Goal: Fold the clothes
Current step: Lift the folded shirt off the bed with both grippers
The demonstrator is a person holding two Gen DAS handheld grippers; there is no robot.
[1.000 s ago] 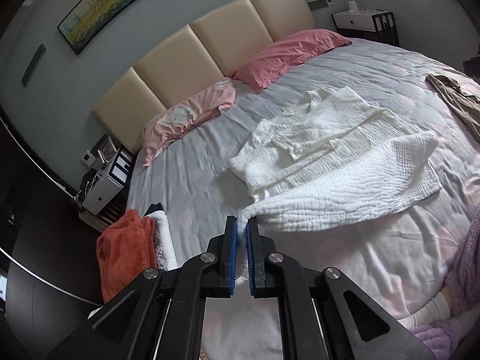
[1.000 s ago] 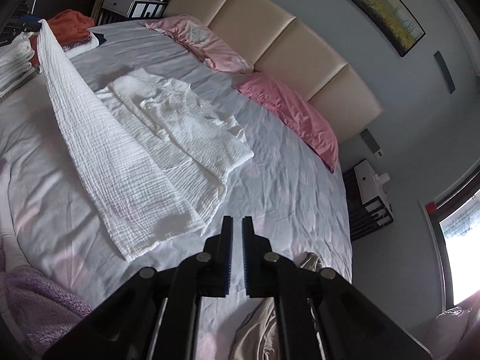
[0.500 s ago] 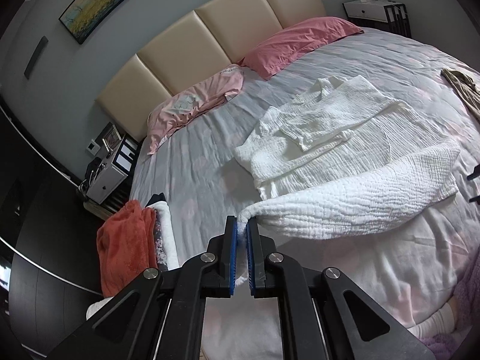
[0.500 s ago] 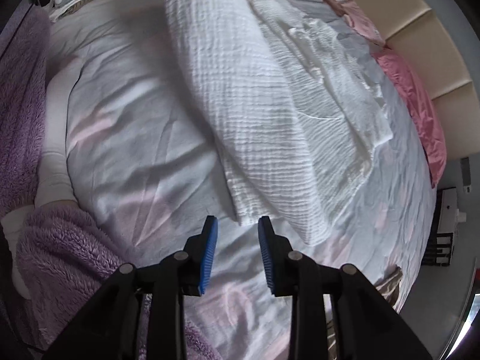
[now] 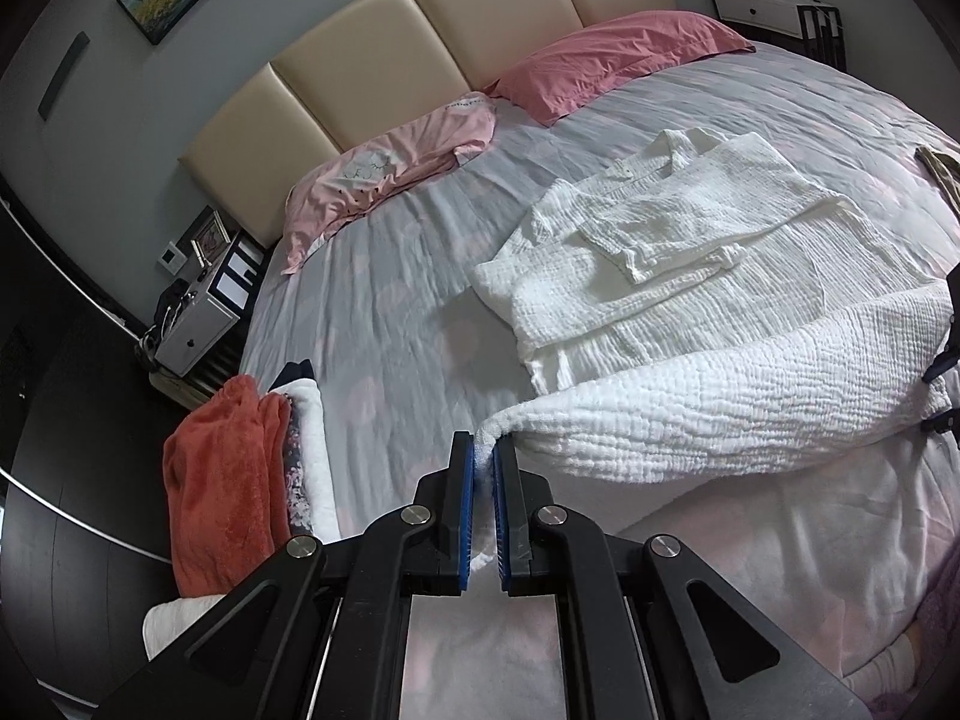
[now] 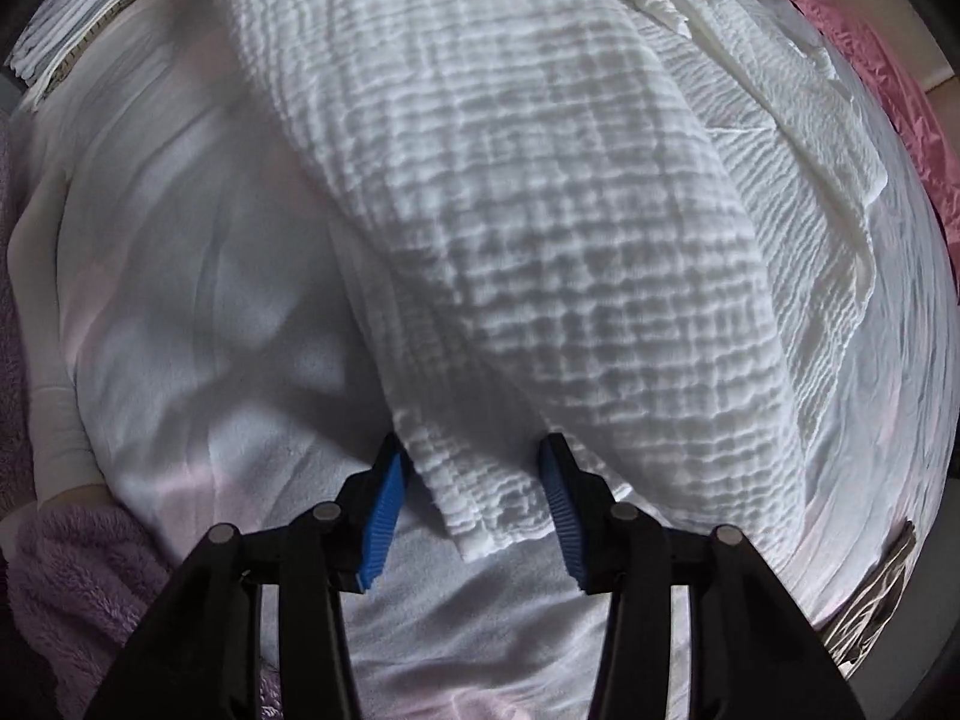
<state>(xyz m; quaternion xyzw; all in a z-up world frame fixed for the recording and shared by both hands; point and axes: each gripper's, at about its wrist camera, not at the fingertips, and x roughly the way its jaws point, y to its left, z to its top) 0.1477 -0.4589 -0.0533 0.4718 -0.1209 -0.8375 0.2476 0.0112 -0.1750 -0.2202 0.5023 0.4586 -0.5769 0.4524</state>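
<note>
Left gripper [image 5: 483, 468] angled down over the near edge of the bed [image 5: 384, 312], jaws clamped together on one corner of the white crinkle-gauze garment [image 5: 690, 324]; cloth visibly pinched between the blue pads

Right gripper [image 6: 474, 501] points straight down at the bed, jaws apart and opening; the garment's other near corner lies between the pads [image 6: 384, 507], left pad just beside the cloth, right pad clear of it. Not gripped

Garment spread across the middle of the bed, its near hem raised as a rolled band from the left gripper toward the bed's right edge; upper part lies flat with a sleeve folded over it

Around: two pink pillows [image 5: 612, 54] at the head edge against a padded beige headboard [image 5: 420, 54]. Orange towel [image 5: 222, 480] and folded pieces stacked at the bed's near left corner. Purple fleece [image 6: 78, 576] at the lower left of the right wrist view

Textures: garment puckered, waffle-like weave; sheet smooth, pale grey with faint pink patches
</note>
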